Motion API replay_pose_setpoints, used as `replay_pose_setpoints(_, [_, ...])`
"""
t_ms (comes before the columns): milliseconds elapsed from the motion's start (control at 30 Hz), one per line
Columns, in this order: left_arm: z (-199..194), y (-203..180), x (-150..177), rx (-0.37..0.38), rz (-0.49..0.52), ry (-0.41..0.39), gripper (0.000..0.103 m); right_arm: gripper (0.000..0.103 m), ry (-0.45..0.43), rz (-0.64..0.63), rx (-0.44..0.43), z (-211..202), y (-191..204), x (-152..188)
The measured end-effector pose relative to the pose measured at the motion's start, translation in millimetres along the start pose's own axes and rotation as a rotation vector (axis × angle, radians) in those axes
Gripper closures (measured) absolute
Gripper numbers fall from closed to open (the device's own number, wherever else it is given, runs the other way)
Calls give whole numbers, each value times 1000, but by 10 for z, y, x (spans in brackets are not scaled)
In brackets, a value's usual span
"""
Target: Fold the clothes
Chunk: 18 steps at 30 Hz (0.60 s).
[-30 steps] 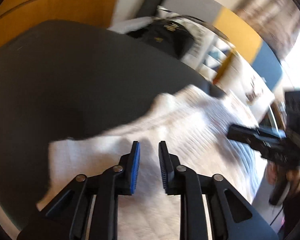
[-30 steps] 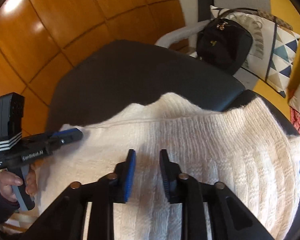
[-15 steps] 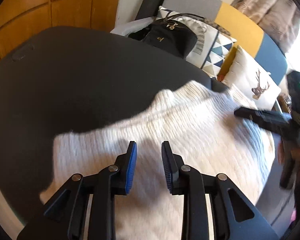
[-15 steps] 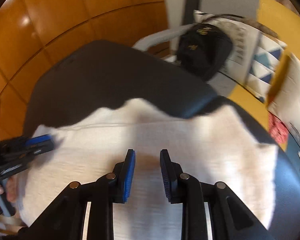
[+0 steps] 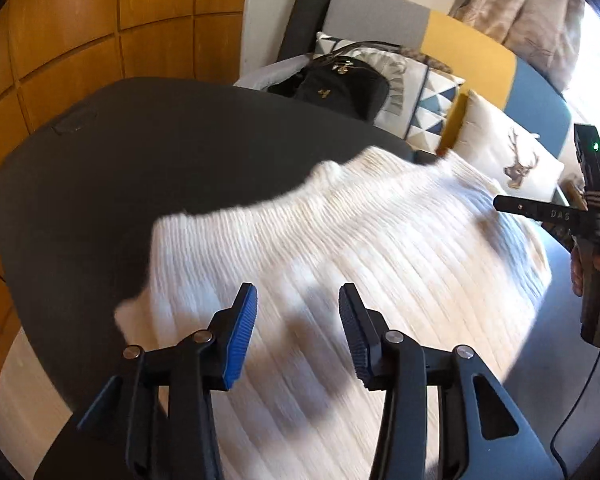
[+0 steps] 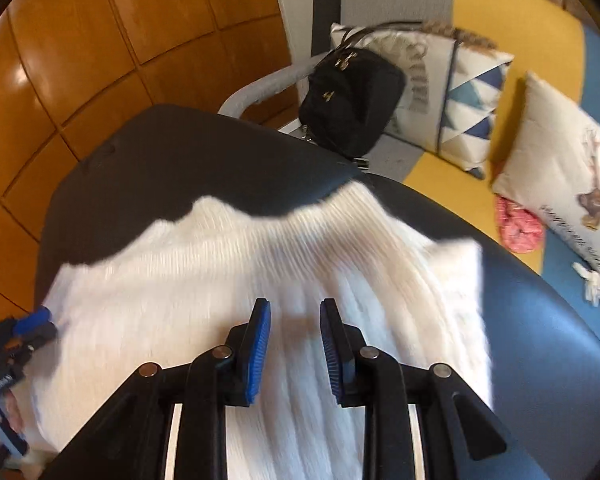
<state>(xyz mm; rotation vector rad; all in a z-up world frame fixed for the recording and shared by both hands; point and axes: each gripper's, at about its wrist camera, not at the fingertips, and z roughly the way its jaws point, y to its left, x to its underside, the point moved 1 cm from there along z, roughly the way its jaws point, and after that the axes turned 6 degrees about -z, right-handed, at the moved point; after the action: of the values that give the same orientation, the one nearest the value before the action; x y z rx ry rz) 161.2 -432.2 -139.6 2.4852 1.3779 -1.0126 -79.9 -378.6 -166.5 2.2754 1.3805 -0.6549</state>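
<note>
Black right tongs (image 5: 512, 205) lettered "DAS" over white sweater (image 5: 340, 260).

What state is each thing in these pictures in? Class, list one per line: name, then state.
white knitted sweater: spread over the table, not gripped.
dark table: partly covered by the sweater.
left gripper: jaws opening, nothing between them.
right gripper: open, above the sweater, empty.
black handbag: upright on the sofa, closed.
</note>
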Motion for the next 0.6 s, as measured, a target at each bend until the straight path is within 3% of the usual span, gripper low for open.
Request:
replay_pose_setpoints(100, [32,-50,224,-34,26,35,57,76,32,15,37,4,-34,318])
replay_pose_setpoints(167, [41,-64,300,-59,46,18,55,75,31,46,30,13,-84,424])
replay_pose_setpoints(267, [-113,-29,285,-28,-21,12,55,75,-9,142,-33,-142,-168,532])
replay_pose_setpoints(333, [-221,-1,362,-5,-39,7,55,75,-25,137,-26,-300,-137,658])
replay_pose_setpoints(500, [-212,8,656,-52,31,37,55,75,33,157,42,-315,-164,1037])
replay_pose_setpoints(600, [-336,-2,688,-34,31,6,55,75,2,210,15,-411,-193,1088])
